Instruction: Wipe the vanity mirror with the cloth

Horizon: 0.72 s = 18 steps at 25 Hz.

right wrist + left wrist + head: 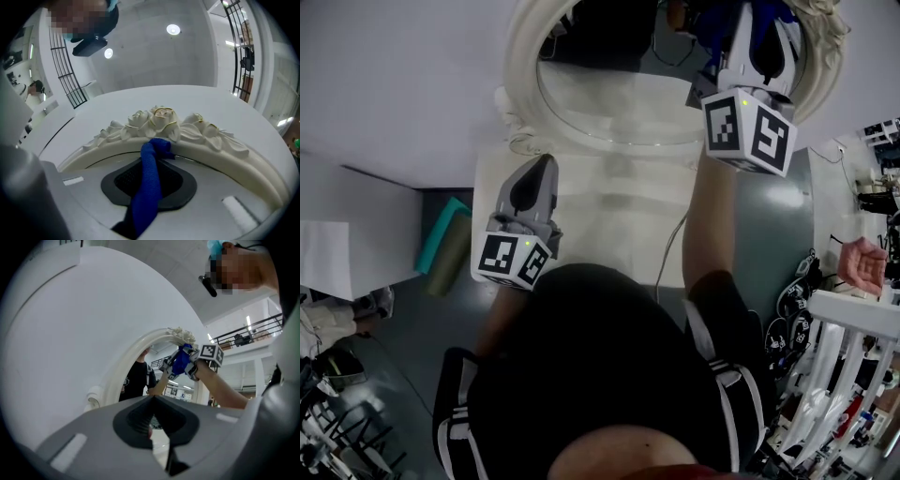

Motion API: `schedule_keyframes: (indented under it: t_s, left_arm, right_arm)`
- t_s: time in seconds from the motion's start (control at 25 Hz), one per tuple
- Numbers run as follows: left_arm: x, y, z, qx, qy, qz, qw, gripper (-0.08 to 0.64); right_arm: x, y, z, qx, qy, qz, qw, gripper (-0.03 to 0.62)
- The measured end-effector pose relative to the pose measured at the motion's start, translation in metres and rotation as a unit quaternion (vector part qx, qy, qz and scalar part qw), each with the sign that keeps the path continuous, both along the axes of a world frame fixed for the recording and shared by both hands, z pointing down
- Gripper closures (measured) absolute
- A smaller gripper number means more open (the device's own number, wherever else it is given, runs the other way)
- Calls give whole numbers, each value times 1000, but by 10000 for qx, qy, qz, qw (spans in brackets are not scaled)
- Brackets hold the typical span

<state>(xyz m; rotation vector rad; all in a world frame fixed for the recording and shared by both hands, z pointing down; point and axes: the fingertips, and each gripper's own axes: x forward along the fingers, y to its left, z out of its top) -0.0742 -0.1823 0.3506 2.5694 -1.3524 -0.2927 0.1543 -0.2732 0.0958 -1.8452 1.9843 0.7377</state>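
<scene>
The right hand-held gripper (151,157) is clamped on the blue cloth (147,187), whose bunched end, at its 12 o'clock, touches the rose crest of the vanity mirror (161,119). The left hand-held gripper (152,398), jaws together and empty, hangs over the table (609,216) at the mirror's 7 o'clock.

1 mirror (609,103), 1 blue cloth (149,187), 2 grippers, left gripper (546,164) and right gripper (757,28), 2 marker cubes (748,129) (514,261), one on each, 1 white table (609,234), 1 cable (668,246) on it, 1 teal item (441,239) on the floor, 1 bystander hand (862,264) at far right
</scene>
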Motion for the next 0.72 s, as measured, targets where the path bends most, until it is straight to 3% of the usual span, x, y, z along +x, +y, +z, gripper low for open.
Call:
schedule_keyframes:
  t_s: [0.16,0.48,0.72]
  left_arm:
    - [-6,-1,1,-7,21,-79,10000,548]
    - [-18,-3,3,-39,11,-220,9997,548]
    - [-24,-1,6,-58,25,-311,9995,548]
  right_arm:
    - [-28,-5,1,-35,569,64,9984,524]
    - [-62,-11,9,-107,1242,114,9921,525]
    - [-108,-15,27,63,2093,104,9778,525]
